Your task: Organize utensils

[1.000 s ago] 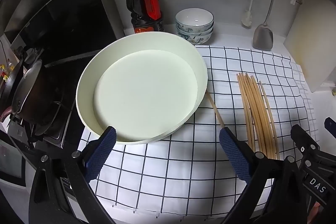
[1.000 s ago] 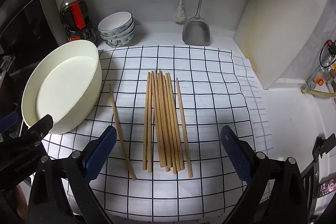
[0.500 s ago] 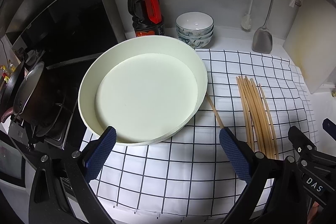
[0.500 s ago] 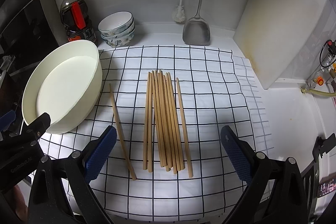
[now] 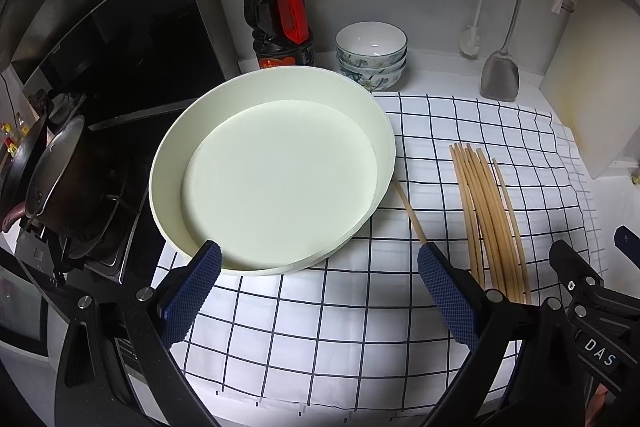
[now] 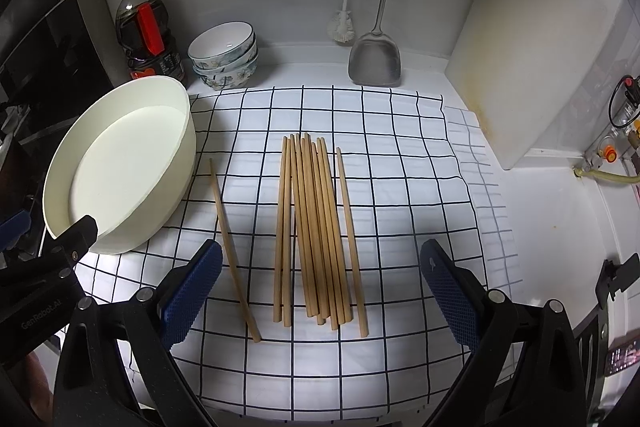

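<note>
Chopsticks (image 6: 316, 227) lie bundled side by side on the checked cloth (image 6: 400, 187) that covers the bench, tips pointing toward the back wall. One stray chopstick (image 6: 234, 247) rests apart on their left, between the bundle and the round white basin (image 6: 176, 163), whose inside holds nothing. The right gripper (image 6: 320, 299) hovers over the near ends of the bundle, jaws spread wide and gripping nothing. The left gripper (image 5: 320, 291) hangs over the near rim of the basin, jaws likewise wide apart with nothing between them. Against the back wall stand a dark sauce bottle (image 5: 280, 23), stacked bowls (image 5: 372, 55) and a metal spatula (image 6: 374, 59); a white cutting board (image 6: 532, 47) leans at the right.
</note>
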Motion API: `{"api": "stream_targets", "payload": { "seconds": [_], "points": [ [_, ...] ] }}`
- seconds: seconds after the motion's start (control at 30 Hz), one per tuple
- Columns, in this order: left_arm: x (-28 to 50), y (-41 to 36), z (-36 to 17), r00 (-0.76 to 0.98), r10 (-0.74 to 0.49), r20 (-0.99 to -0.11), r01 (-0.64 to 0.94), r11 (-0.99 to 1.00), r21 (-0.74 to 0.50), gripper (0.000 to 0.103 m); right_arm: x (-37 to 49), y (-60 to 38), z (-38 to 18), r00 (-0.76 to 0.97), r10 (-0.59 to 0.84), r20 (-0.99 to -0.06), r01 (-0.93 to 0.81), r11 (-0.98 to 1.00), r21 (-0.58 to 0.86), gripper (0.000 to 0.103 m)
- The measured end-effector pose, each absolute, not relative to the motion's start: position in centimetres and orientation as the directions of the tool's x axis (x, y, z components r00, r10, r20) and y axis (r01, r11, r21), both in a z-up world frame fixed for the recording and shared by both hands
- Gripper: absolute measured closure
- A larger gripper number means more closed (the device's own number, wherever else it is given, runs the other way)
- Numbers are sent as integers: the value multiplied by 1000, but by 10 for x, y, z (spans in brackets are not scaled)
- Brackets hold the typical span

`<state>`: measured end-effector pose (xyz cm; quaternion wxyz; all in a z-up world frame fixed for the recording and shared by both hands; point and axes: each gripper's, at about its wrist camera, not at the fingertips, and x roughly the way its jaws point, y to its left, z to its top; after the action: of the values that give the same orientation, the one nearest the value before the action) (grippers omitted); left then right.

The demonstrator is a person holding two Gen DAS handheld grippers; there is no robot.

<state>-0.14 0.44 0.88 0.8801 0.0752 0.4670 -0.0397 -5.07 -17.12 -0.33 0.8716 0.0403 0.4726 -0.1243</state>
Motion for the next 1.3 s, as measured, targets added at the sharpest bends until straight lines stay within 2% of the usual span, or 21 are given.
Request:
{"api": "stream_targets", "payload": {
  "seconds": [1.3],
  "points": [
    [-8, 4, 7, 560, -1, -828, 133, 987, 89, 6, -52, -169, -2, 524, -176, -833, 251, 967, -46, 8]
  ]
}}
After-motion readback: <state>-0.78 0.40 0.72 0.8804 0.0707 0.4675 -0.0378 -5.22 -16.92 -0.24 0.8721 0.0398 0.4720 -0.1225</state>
